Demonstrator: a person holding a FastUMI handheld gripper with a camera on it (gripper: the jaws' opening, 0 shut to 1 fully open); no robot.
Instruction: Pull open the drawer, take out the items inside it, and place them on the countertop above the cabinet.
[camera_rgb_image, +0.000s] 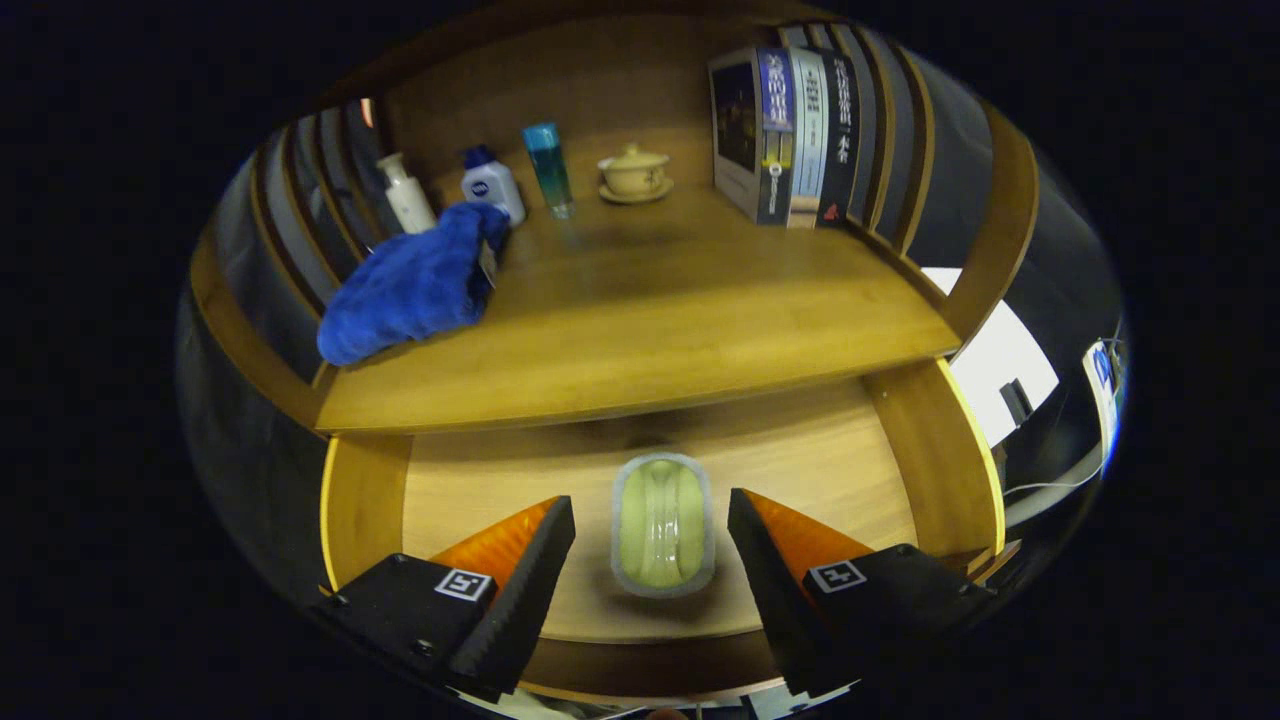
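The wooden drawer (880, 470) is pulled out below the countertop (650, 330). On its floor lies a clear plastic box with a pale green item (663, 535) inside. My gripper (652, 515) hangs over the drawer, open, with one finger on each side of the box and neither touching it. A blue cloth (410, 285) lies crumpled on the countertop's left side.
At the countertop's back stand a white bottle (408, 193), a white jar with a blue cap (492, 183), a blue-topped tube (548, 168) and a lidded tea cup on a saucer (634, 173). Upright books (790, 135) stand at the back right. Slatted rails flank the countertop.
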